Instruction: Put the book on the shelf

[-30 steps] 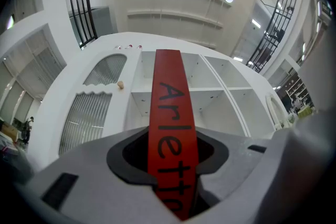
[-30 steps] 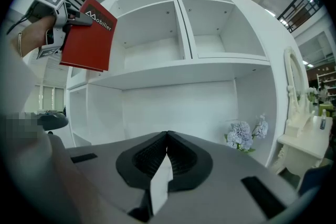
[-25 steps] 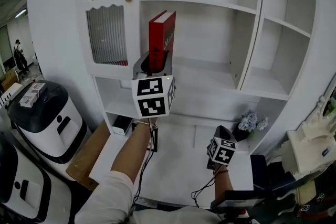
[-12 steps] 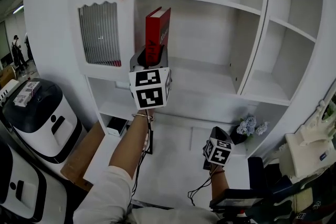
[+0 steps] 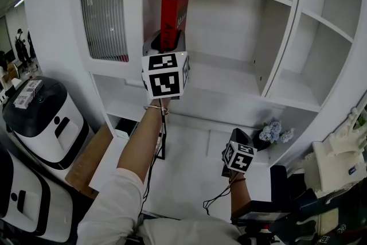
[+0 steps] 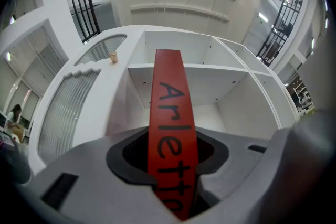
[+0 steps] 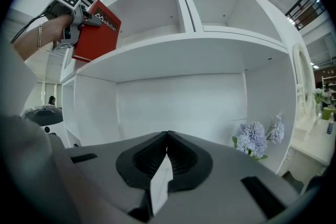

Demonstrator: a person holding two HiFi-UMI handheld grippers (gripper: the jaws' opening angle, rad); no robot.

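A red book stands upright in my left gripper, which is shut on its lower part and holds it up inside the left bay of the white shelf unit. In the left gripper view the book's red spine with black lettering runs between the jaws, which press on both sides of it. The right gripper view shows the book from the side at the upper left. My right gripper hangs low, below the shelves, with its jaws closed on each other and nothing between them.
A cabinet door with ribbed glass and a small knob is left of the open bay. Pale blue flowers sit on the lower shelf at the right. A white and black bin stands on the floor at the left.
My left gripper has lifted the red book higher and a little further into the left bay. The right gripper has stayed low and shut.
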